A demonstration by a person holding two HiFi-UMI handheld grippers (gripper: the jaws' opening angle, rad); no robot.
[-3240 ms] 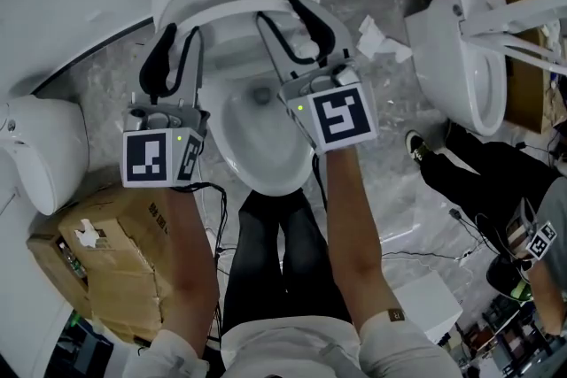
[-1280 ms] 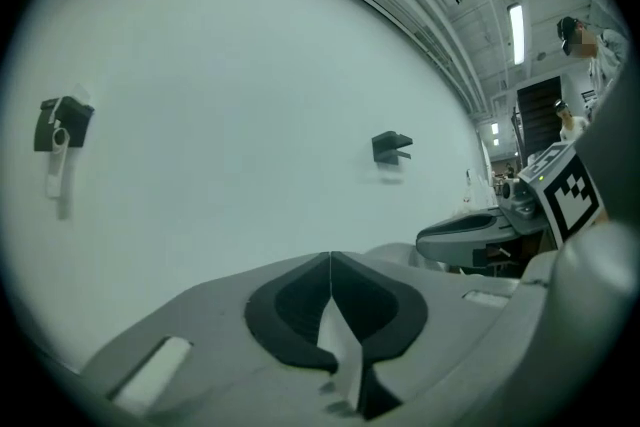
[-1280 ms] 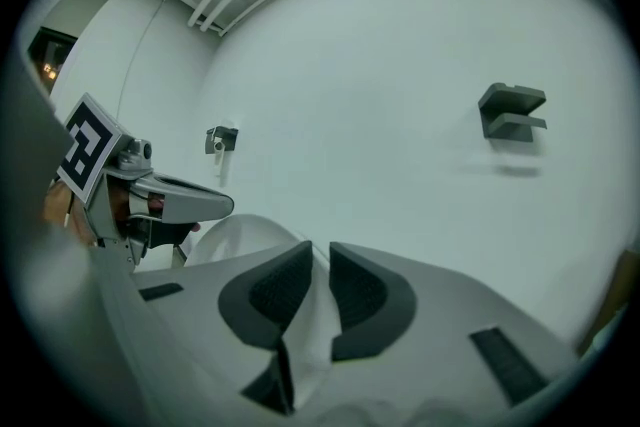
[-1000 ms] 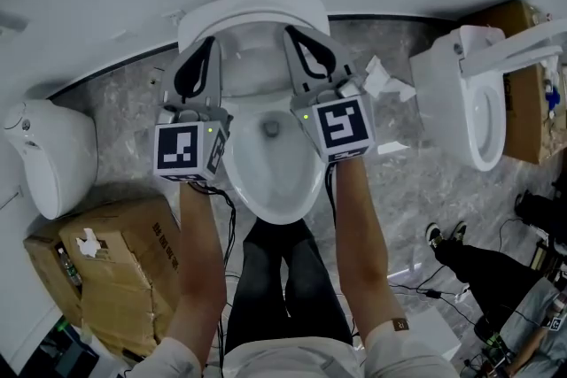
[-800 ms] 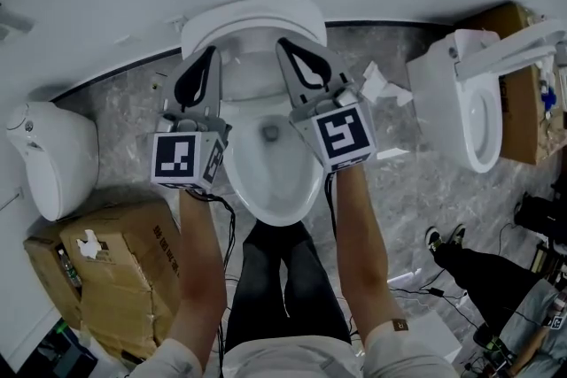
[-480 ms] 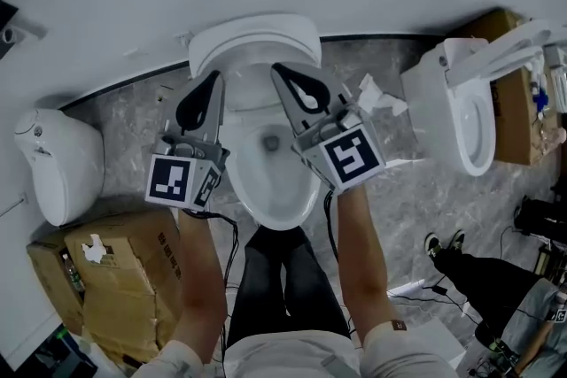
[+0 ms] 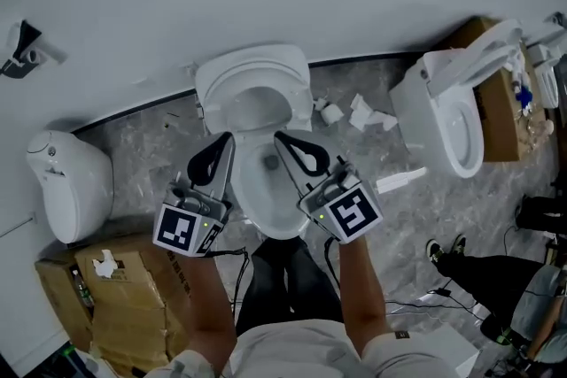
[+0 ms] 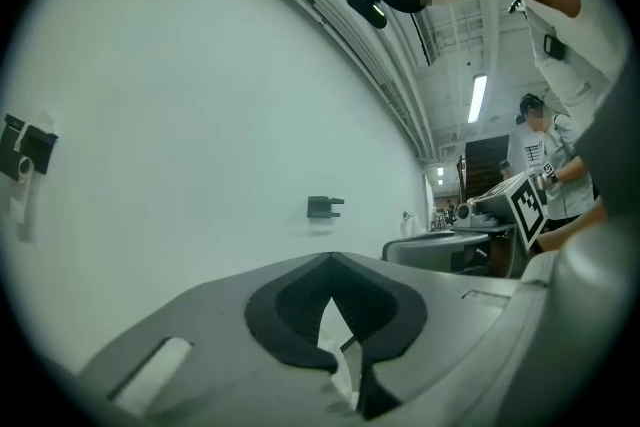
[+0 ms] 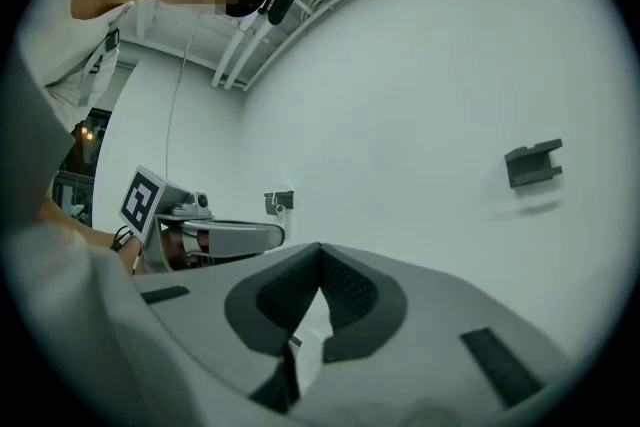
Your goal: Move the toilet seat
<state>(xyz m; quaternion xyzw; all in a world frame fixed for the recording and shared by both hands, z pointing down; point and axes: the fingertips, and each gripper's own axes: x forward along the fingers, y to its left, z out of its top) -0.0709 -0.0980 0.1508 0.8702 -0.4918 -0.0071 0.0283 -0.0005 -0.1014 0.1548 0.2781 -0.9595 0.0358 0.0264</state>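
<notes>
The left gripper [image 7: 223, 140] and the right gripper [image 7: 282, 137] both have their jaws pressed together, holding nothing. The toilet seat [image 7: 252, 69] stands tipped up ahead of both tips, touching neither.

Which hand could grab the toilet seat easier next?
Right, barely: the right gripper hangs over the bowl before the raised toilet seat; the left gripper hangs at its edge. Both are shut.

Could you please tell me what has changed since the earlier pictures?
The left gripper and right gripper have drawn back from the raised toilet seat toward the person, clear of it now. Nothing was gripped or released. Both stay shut and empty; the seat stays up.
</notes>
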